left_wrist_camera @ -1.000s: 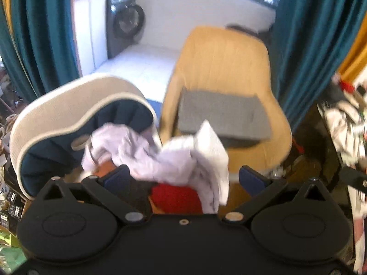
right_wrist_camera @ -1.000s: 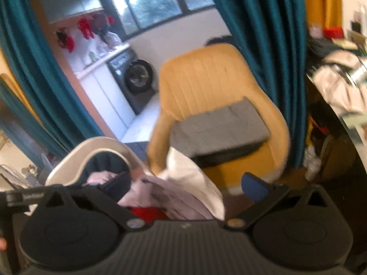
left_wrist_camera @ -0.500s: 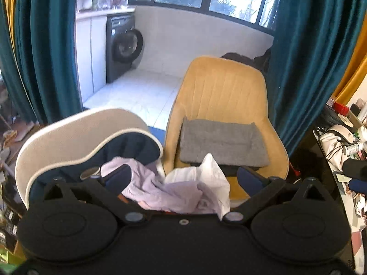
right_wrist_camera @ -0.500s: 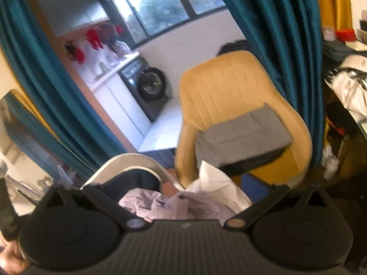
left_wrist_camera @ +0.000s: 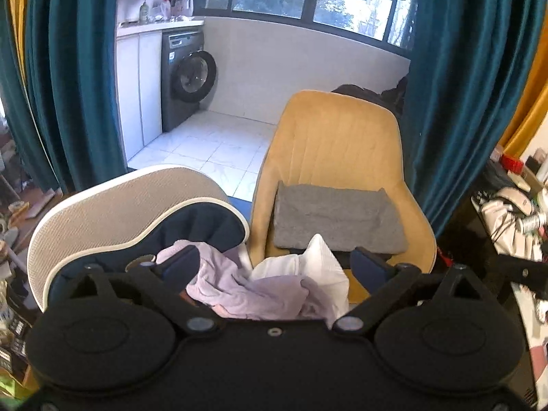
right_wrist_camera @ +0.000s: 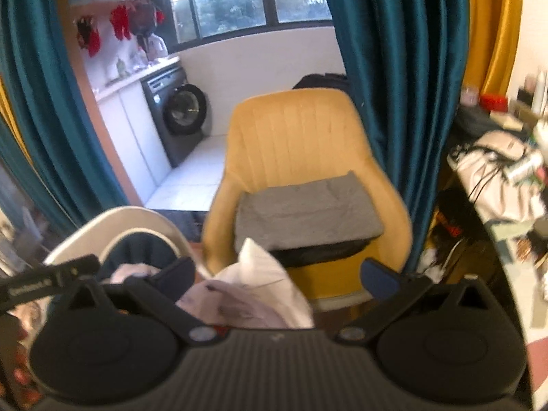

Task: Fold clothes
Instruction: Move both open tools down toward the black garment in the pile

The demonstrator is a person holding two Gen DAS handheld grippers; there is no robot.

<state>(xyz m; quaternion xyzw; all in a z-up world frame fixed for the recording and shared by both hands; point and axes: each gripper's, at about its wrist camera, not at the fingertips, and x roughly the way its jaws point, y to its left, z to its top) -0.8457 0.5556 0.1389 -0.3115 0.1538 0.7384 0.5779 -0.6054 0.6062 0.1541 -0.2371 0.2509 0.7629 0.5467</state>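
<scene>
Left wrist view: left gripper (left_wrist_camera: 274,267) hangs over a heap of clothes, jaws spread wide; they have just been narrowing a little, with the heap below and between them but no pad pressing on cloth.
Right wrist view: right gripper (right_wrist_camera: 286,274) likewise stands wide apart above the same heap, nothing pinched.
Clothes heap: lilac garment (left_wrist_camera: 239,291) crumpled in front, white garment (left_wrist_camera: 318,260) peaking up beside it on the right; both lie low in frame, just before the gripper bodies. A scrap of red (right_wrist_camera: 219,328) peeks out under the lilac in the right wrist view.
Grey folded cloth (left_wrist_camera: 337,219): flat on the seat of the mustard chair (left_wrist_camera: 328,140), on top of something dark folded beneath it.
Second chair (left_wrist_camera: 113,212): pale mesh back, dark cushion, left of the mustard one; the lilac garment rests against its dark inner side.
Background: teal curtains (left_wrist_camera: 72,78) either side, washing machine (left_wrist_camera: 186,80) on white tiles beyond.
Right edge: cluttered table (right_wrist_camera: 507,171), contents too jumbled to sort out.
</scene>
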